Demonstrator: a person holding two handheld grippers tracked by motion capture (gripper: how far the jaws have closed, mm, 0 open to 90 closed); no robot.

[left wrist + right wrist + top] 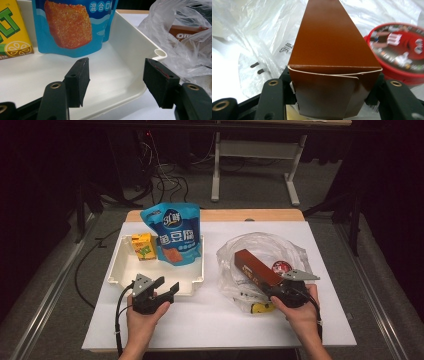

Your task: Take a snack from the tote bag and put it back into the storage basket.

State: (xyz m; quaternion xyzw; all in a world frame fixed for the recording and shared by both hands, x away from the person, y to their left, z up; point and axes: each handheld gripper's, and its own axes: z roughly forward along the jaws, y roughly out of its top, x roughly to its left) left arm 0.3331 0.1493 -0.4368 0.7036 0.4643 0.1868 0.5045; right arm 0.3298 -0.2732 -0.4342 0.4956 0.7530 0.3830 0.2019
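Gripping the brown box (pixel 256 267) at its near end, the right gripper (pixel 278 290) was taking it out of the plastic bag (pixel 245 245). The left gripper (pixel 167 287) waited with jaws apart at the tray (pixel 118 270). Next, I judged, the box must clear the bag and go to the tray.

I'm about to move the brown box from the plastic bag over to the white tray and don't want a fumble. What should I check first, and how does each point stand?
1. Right gripper closed on the brown box: ok, both pads press its end.
2. Box clear of the plastic bag: not ok, it lies within the bag's folds.
3. Free floor in the white tray: ok, in front of the blue pouch and yellow carton.
4. Left gripper out of the way: not ok, open, at the tray's near rim.
5. Red tin undisturbed: cannot tell.
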